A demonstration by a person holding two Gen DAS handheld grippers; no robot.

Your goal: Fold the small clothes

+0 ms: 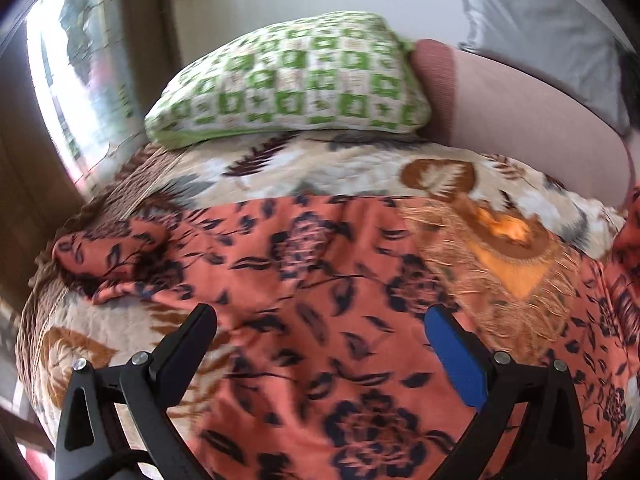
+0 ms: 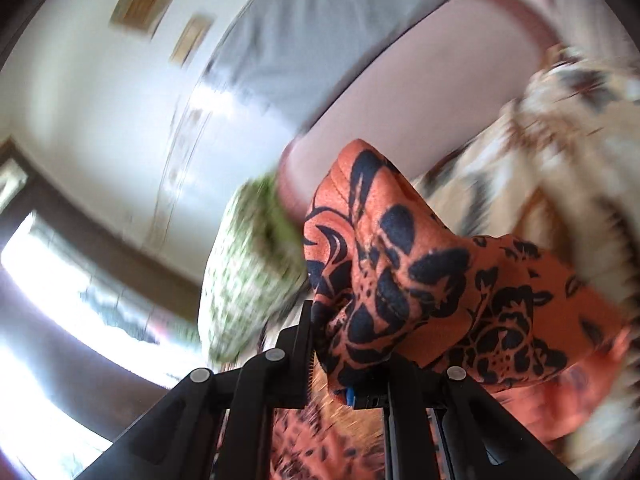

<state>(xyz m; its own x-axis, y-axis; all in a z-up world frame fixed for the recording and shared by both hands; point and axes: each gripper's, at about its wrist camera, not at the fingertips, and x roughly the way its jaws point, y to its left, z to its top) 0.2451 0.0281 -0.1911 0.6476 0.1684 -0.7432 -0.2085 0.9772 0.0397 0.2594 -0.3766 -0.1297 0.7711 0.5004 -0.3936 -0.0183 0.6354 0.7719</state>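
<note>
Orange flowered garment (image 1: 304,280) lies spread on the leaf-print blanket (image 1: 320,168) on the bed. Left gripper (image 1: 320,320) hovers over it, fingers spread wide, holding nothing. Right gripper (image 2: 348,364) is pinching a bunched corner of the garment (image 2: 400,272), lifted; blurry view, probably at its 3 o'clock edge. Green checked pillow (image 1: 288,80) at 12 o'clock.
</note>
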